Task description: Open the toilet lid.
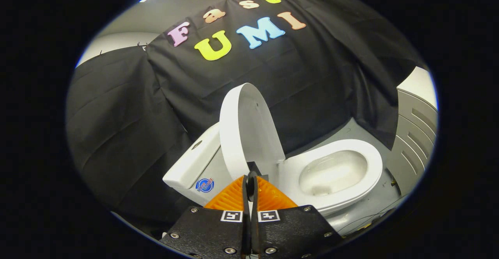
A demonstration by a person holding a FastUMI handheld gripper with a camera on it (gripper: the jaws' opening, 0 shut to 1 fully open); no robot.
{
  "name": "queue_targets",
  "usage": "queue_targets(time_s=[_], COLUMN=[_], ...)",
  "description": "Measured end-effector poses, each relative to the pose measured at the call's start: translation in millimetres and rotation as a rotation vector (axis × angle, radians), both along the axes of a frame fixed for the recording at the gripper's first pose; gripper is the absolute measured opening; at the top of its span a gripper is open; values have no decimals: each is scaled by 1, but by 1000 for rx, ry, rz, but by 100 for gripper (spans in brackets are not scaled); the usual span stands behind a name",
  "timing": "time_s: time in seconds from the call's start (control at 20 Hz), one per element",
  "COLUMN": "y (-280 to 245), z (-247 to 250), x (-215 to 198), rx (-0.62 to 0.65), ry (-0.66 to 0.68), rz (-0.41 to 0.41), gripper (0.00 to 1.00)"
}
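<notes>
Nearest the camera, the gripper (251,181) shows two black textured plates studded with silver screws, each carrying a small square black-and-white marker. From them rise the orange ribbed fingers (228,198), wedge-shaped and pressed together — only a thin dark seam runs between them, and nothing is held there.

Just beyond the fingertips stands the toilet lid (249,128), a smooth white oval raised upright on its hinge, its inner face turned toward the bowl. Its lower edge sits right ahead of the fingers, though contact cannot be made out. Beside the lid lies the toilet seat (343,150), a glossy white ring around the open bowl (331,173), whose pale basin looks clean and shiny. On the lid's other side is the cistern (193,161), a rounded white block with a flat top, a small button, and a round blue sticker on its face.

The toilet rests on a grey floor (374,204). Black creased cloth (124,107) hangs as the booth's wall behind and around it — matte and folded. A grey panel (415,134) with raised slats stands past the bowl.
</notes>
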State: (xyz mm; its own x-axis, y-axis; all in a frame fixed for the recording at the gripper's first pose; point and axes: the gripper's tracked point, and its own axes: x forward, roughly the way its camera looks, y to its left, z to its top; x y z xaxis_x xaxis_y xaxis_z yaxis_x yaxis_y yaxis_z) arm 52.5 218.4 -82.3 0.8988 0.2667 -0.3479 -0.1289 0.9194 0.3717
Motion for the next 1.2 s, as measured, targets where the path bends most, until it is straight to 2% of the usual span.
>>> queue_targets(time_s=[1.2], y=[90], z=[-3], x=[6], rx=[-65], ry=[-14], rz=[119], gripper=[0])
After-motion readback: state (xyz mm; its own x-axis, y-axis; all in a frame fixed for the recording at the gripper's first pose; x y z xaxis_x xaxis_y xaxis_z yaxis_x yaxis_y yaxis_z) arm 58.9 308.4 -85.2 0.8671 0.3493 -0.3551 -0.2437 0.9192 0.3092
